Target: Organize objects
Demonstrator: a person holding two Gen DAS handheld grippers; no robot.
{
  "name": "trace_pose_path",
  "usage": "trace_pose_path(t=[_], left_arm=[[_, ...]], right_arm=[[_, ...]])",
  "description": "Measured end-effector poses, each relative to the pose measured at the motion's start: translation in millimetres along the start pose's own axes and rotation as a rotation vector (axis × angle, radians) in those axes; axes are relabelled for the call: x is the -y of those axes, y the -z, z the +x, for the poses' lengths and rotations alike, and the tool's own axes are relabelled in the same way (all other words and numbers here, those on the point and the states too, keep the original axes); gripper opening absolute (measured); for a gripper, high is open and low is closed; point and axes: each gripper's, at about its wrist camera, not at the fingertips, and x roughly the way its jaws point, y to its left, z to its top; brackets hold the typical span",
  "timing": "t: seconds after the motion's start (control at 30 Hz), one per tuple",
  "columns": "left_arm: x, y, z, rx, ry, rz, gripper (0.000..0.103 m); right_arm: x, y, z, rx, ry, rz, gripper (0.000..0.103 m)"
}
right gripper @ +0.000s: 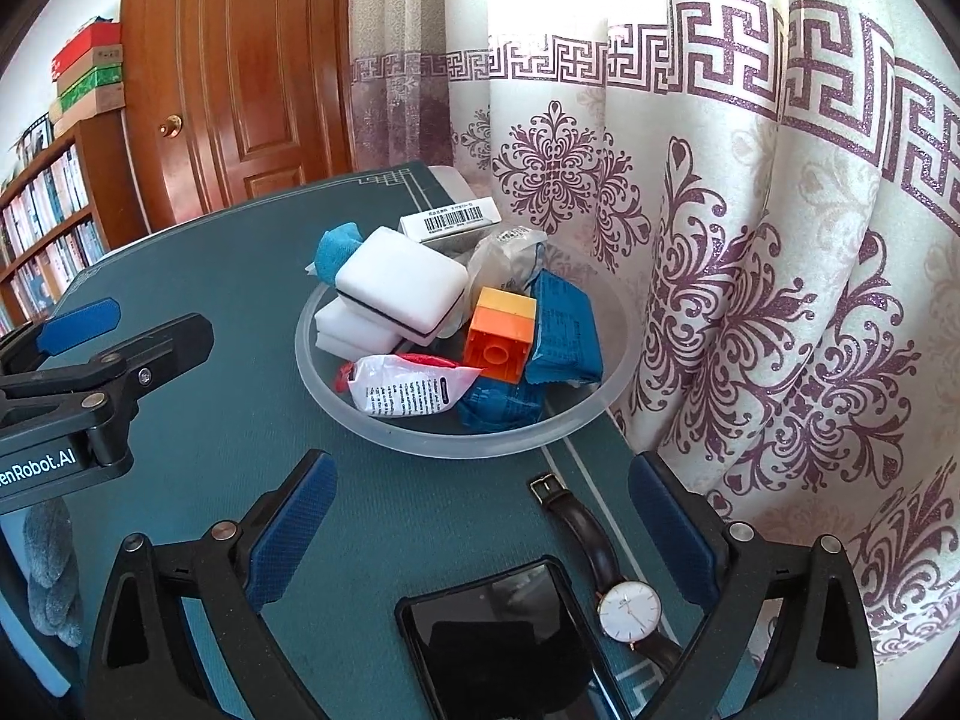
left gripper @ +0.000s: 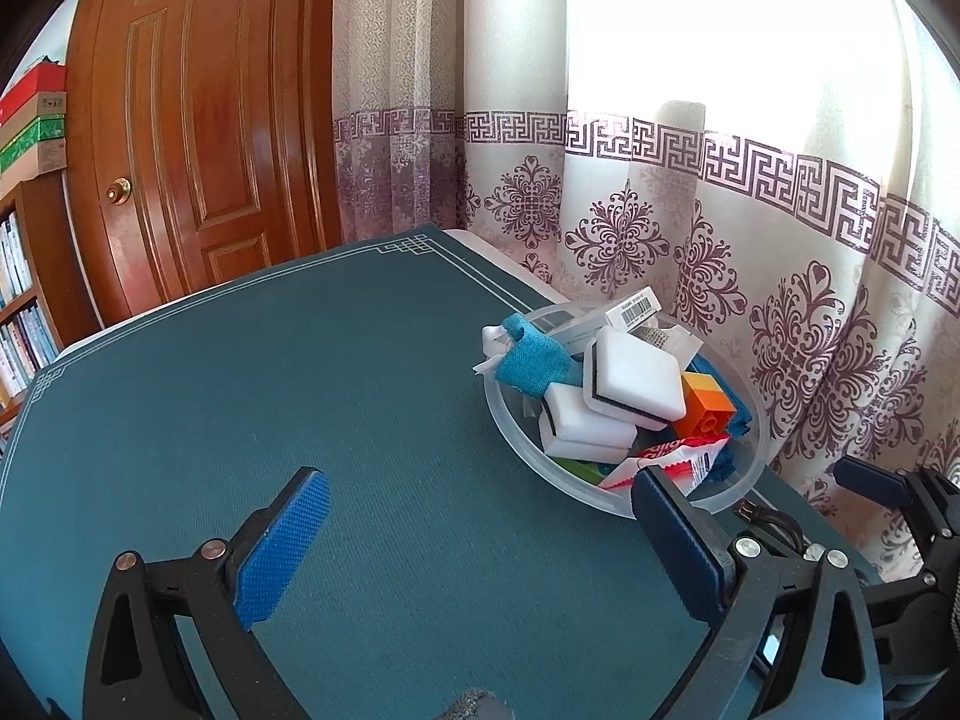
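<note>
Blue ribbed pads line both fingers of the left tool [left gripper: 480, 534], which stands wide apart and holds nothing, with only the teal mat of the table [left gripper: 270, 372] between them. The right tool [right gripper: 480, 516] is likewise spread wide and grips nothing; between its fingers, close to the camera, lies a black phone [right gripper: 504, 642] face up, and just beside the phone toward the right finger lies a wristwatch [right gripper: 624, 606] with a white dial and dark leather strap, flat on the mat. Ahead of both tools sits a frosted clear plastic bowl [right gripper: 420, 438], near the right finger of the left tool and straight beyond the watch strap for the right one. The bowl is heaped: two white sponge blocks [right gripper: 399, 285] with dark bands, an orange and yellow toy brick [right gripper: 501, 333], a red and white snack packet [right gripper: 408, 387] at the near rim, blue packets [right gripper: 564, 336], a blue cloth [left gripper: 531, 354] hanging over the far left rim, and a white barcoded box [right gripper: 450, 221] at the back. Beyond the bowl hangs a patterned curtain [right gripper: 750, 240]; to the left of it stand a wooden door [left gripper: 204, 120] and a bookshelf [right gripper: 42, 240].
</note>
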Motion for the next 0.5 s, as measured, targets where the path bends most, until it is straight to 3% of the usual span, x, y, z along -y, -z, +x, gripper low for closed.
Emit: trace_pose_path(t=[0.5], left_arm=[[2.6, 3.1, 5.9, -0.024, 0.039, -0.011, 0.103]], right_arm=[[3.0, 2.8, 7.9, -0.018, 0.022, -0.004, 0.099]])
